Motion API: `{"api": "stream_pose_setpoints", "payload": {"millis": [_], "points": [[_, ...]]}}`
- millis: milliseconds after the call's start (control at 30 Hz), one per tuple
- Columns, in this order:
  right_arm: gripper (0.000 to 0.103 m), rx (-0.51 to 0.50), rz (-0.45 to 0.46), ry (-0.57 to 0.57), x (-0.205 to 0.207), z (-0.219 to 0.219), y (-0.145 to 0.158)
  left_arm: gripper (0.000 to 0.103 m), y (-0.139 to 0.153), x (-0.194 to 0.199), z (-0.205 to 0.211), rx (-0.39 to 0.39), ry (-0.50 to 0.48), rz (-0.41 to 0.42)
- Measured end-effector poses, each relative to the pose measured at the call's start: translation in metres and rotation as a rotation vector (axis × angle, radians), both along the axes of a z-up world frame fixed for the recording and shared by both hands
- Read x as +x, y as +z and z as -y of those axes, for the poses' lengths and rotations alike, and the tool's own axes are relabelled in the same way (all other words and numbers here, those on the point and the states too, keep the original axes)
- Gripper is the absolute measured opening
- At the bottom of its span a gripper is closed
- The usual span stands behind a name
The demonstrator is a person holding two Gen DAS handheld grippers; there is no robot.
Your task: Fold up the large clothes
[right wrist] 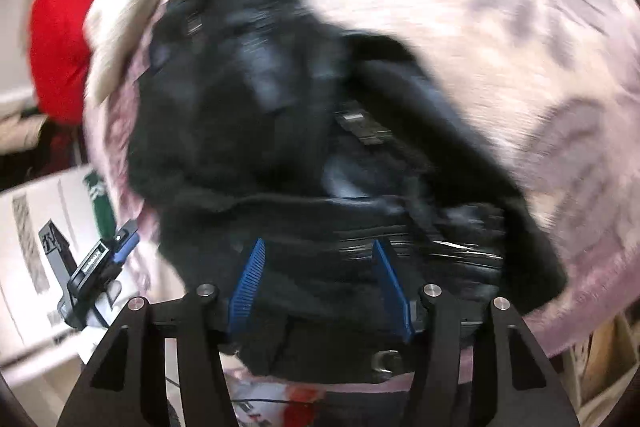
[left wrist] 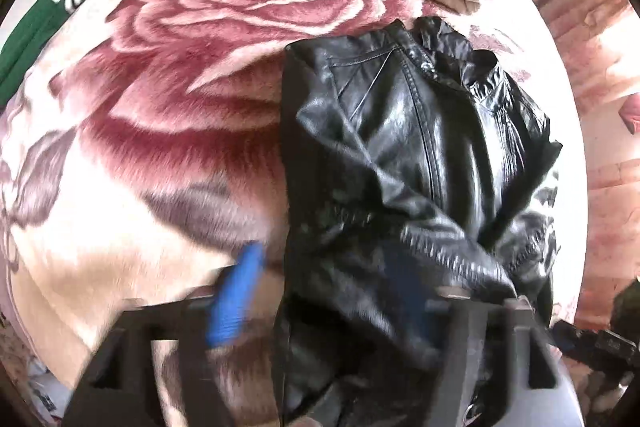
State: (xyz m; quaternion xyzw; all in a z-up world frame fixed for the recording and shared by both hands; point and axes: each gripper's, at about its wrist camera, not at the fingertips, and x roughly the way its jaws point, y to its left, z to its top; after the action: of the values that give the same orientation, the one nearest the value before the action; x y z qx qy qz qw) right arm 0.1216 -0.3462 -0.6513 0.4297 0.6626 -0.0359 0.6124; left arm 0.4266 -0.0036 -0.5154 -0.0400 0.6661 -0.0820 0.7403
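black leather jacket (left wrist: 420, 147) crumpled on rose blanket (left wrist: 168, 75), left claw (left wrist: 320, 291) spread, jacket draped over its 3 o'clock finger, right claw (right wrist: 320, 283) spread w/ jacket hem between blue pads (right wrist: 248, 279), pinch unclear

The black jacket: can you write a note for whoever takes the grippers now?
Left gripper: jaws wide, one blue pad beside the black jacket, the other hidden by it; no grip visible.
Right gripper: jaws open around the jacket's near edge, not pinching.
The jacket lies crumpled on the rose blanket.
Done: no neat fold yet.
Left: smooth it, fold it.
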Motion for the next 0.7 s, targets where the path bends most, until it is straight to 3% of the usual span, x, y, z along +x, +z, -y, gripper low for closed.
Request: {"api": "stream_pose_setpoints", "payload": {"millis": [133, 233, 267, 400, 567, 667, 700], "points": [[0.058, -0.071, 0.024, 0.069, 0.025, -0.031, -0.029, 0.087, -0.024, -0.022, -0.009, 0.071, 0.001, -0.056], [0.062, -0.116, -0.075, 0.13, 0.026, -0.047, -0.055, 0.087, -0.038, -0.05, -0.029, 0.075, 0.044, -0.13], [0.067, -0.111, -0.074, 0.133, 0.028, -0.048, -0.051, 0.087, -0.039, -0.058, -0.034, 0.069, 0.057, -0.138], [0.067, -0.019, -0.028, 0.082, 0.014, -0.034, -0.021, 0.087, -0.044, -0.109, -0.046, 0.059, 0.081, -0.201], [0.067, -0.103, -0.055, -0.055, -0.037, 0.018, 0.012, 0.086, -0.055, -0.157, -0.052, 0.059, 0.089, -0.226], [0.067, -0.188, -0.105, -0.115, -0.075, 0.054, 0.017, 0.074, -0.055, -0.171, -0.057, -0.015, 0.116, -0.199], [0.067, -0.216, -0.138, -0.116, -0.089, 0.064, 0.011, 0.062, -0.055, -0.173, -0.057, -0.029, 0.117, -0.196]]}}
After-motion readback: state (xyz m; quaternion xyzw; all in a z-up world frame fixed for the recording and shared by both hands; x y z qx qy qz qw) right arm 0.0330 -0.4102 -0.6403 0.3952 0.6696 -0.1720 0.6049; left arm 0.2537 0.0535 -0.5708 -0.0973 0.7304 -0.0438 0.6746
